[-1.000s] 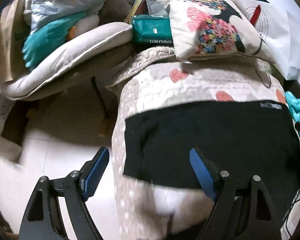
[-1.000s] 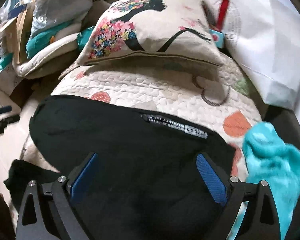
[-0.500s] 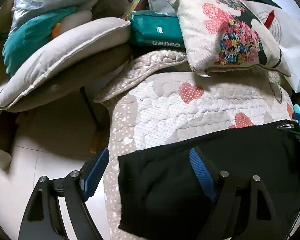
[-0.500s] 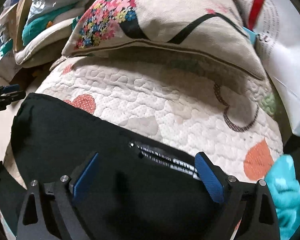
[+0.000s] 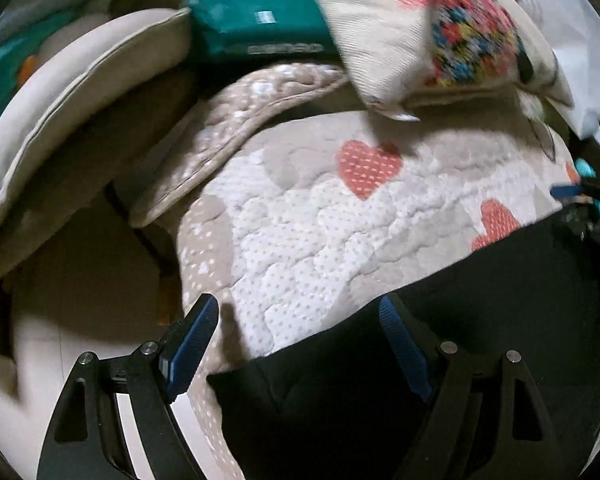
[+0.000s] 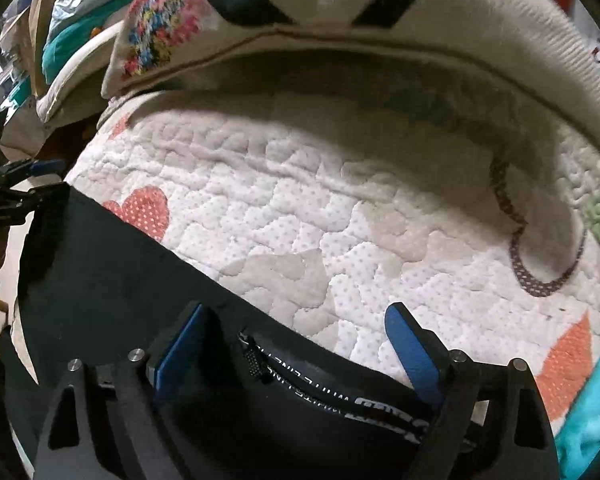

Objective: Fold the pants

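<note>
Black pants (image 5: 480, 320) lie flat on a quilted cover with hearts (image 5: 320, 220). My left gripper (image 5: 298, 302) hangs open over the pants' far left corner. Its right finger is above the black cloth and its left finger is past the quilt's side edge. My right gripper (image 6: 296, 308) is above the far edge of the pants (image 6: 100, 272), where a zipper with white lettering (image 6: 300, 384) runs. Its jaws are closing a little. The zipper edge lies between the pads and neither pad presses on it.
A flowered pillow (image 5: 440, 20) leans at the back of the quilt (image 6: 340, 208). A teal box (image 5: 260, 28) and a grey cushion (image 5: 80, 92) are stacked to the left above the floor. A turquoise cloth (image 6: 588, 412) lies at the right.
Both grippers have come down and forward toward the pants' far edge. The pants now sit lower in both views, and the quilt and pillow loom larger.
</note>
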A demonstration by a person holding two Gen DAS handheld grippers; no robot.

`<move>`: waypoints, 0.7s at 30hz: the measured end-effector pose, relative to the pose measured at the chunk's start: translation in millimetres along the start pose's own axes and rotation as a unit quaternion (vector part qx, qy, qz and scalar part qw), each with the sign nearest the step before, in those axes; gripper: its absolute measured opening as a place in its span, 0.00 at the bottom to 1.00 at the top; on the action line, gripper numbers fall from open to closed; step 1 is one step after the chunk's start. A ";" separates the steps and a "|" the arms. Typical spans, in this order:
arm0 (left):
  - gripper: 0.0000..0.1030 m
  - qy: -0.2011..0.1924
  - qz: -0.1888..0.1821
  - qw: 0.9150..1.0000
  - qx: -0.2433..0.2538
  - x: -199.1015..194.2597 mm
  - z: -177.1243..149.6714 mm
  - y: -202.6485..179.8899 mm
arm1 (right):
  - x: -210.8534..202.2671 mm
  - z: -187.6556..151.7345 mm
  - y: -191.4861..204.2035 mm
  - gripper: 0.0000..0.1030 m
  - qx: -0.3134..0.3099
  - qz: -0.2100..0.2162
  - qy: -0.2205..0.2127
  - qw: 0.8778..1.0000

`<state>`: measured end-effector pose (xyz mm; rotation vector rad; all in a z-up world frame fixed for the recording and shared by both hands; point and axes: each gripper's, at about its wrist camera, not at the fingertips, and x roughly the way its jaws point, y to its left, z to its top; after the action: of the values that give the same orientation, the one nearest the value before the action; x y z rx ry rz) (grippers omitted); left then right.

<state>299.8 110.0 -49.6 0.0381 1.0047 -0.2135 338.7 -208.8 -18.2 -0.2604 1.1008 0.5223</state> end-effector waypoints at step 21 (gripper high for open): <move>0.03 -0.018 -0.032 0.999 0.037 -58.3 -21.6 -37.6 | -40.0 -21.1 43.9 0.10 -0.025 0.014 -0.014 1.000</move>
<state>244.2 85.3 -9.7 0.0689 0.9637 -0.3090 285.4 -191.9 10.8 -0.2808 1.0665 0.5767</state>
